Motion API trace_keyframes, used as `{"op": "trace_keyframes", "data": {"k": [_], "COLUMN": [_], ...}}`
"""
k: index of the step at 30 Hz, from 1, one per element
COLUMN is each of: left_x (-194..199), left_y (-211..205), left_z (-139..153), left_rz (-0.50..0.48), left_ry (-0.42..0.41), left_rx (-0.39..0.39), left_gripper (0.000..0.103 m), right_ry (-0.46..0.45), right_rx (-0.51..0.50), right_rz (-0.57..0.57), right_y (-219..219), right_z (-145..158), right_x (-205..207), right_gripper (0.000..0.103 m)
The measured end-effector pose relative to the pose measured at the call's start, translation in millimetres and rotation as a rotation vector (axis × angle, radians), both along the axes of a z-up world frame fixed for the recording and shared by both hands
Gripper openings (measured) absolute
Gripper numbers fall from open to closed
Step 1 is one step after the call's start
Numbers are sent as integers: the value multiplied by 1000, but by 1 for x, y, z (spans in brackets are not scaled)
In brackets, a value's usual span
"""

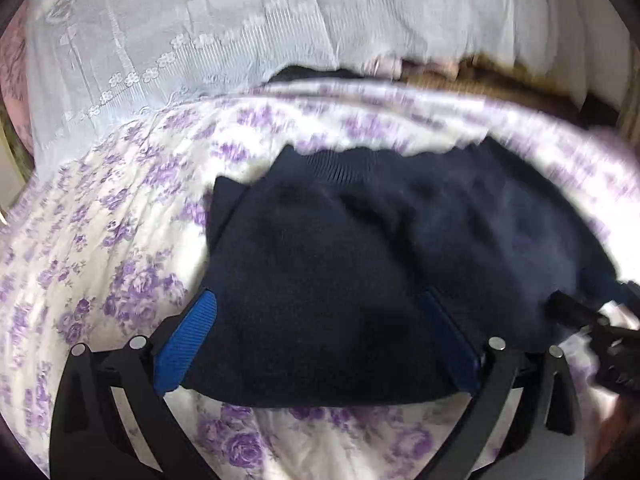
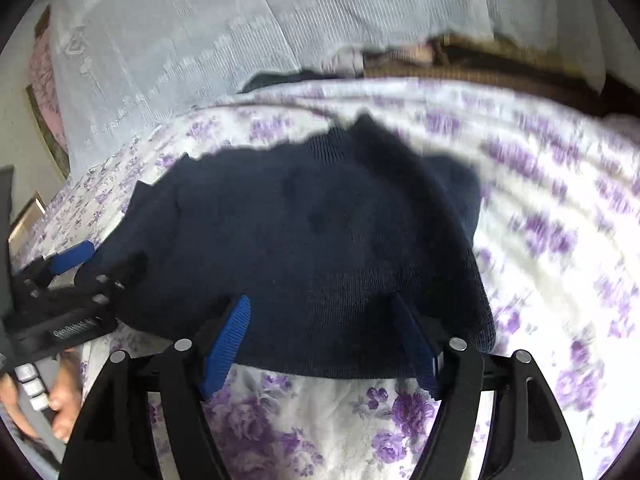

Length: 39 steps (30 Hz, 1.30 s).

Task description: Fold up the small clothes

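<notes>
Navy knit sweater (image 1: 360, 248) lying on floral bedsheet (image 1: 100, 240); left tongs (image 1: 320, 332) and right tongs (image 2: 324, 332) both gaping wide over its near hem.

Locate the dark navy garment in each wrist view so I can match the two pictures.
Left wrist: the navy garment fills the centre and right, its near edge between the open left gripper fingers.
Right wrist: centre and left, above the open right gripper.
Shared landmark: the purple floral bedsheet beneath it.

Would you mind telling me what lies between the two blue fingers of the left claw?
The near edge of the navy sweater fills the gap between the left claw's blue fingers, lying on the floral bedsheet; the left wrist view shows it.
</notes>
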<state>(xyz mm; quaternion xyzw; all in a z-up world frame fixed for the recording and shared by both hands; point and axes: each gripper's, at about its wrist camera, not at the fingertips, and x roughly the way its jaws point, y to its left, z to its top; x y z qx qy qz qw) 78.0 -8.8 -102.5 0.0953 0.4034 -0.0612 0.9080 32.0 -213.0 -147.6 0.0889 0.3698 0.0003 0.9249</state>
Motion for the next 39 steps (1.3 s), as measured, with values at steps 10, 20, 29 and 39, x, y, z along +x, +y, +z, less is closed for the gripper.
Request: {"op": "trace_keyframes", "data": {"k": [10, 20, 29, 39], "left_x": [-7, -24, -30, -25], "left_y": [6, 14, 6, 2], "left_z": [1, 12, 18, 10], "left_rz": [44, 57, 22, 19], "left_ry": [-6, -44, -74, -35], "left_rx": [4, -18, -5, 19], "left_gripper": [99, 99, 99, 99], "right_ry": [-98, -140, -98, -79], "right_rx": [132, 177, 347, 551], "right_rz": [-81, -104, -132, -132], "right_y": [-24, -33, -56, -73], "right_z": [10, 19, 2, -15], "right_x": [-40, -72, -85, -74], "right_gripper": [75, 80, 85, 85]}}
